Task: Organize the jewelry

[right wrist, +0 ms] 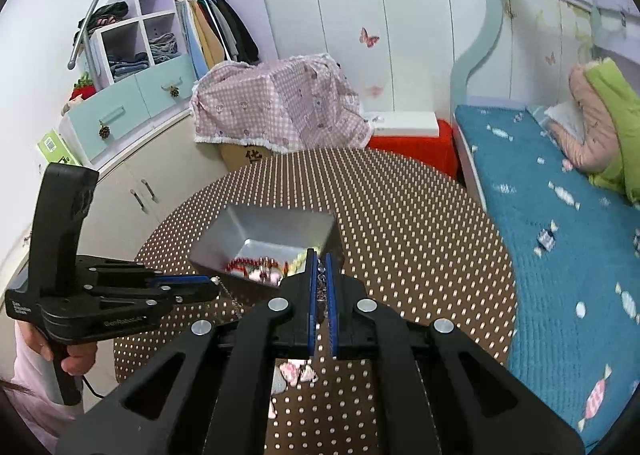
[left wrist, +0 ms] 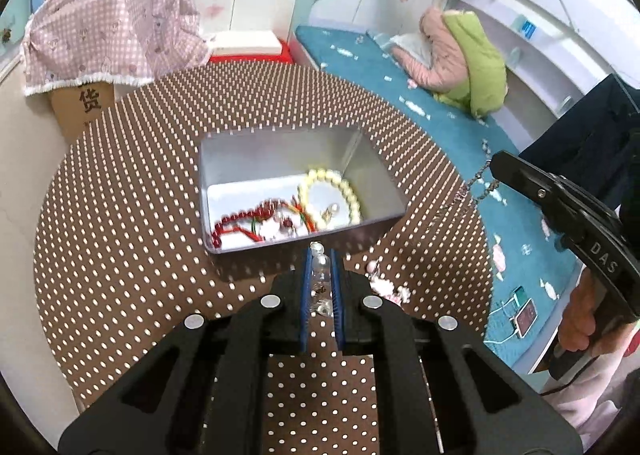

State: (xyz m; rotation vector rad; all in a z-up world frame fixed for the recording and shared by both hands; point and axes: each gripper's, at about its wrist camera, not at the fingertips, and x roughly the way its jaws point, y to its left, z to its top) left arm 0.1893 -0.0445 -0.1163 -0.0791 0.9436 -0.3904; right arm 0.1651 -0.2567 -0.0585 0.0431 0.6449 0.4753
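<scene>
A silver metal box (left wrist: 224,171) (right wrist: 256,227) stands on the round brown dotted table (left wrist: 120,215) (right wrist: 420,235). It holds a cream bead bracelet (left wrist: 352,195), a red bead bracelet (left wrist: 232,219) and other small pieces. My left gripper (left wrist: 320,255) (right wrist: 214,281) is shut on one end of a silver chain with clear beads (left wrist: 322,275), just in front of the box's near wall. My right gripper (right wrist: 320,259) (left wrist: 494,163) is shut on the chain's other end (right wrist: 321,291). The chain (left wrist: 452,203) hangs between them, with a pink charm (left wrist: 384,287) (right wrist: 296,373) on the table.
A bed with a blue blanket (left wrist: 460,123) (right wrist: 560,255) lies right of the table. A cardboard box under pink checked cloth (left wrist: 104,39) (right wrist: 276,103) and a red and white box (right wrist: 412,135) stand behind it. Cupboards and shelves (right wrist: 132,67) are at the left.
</scene>
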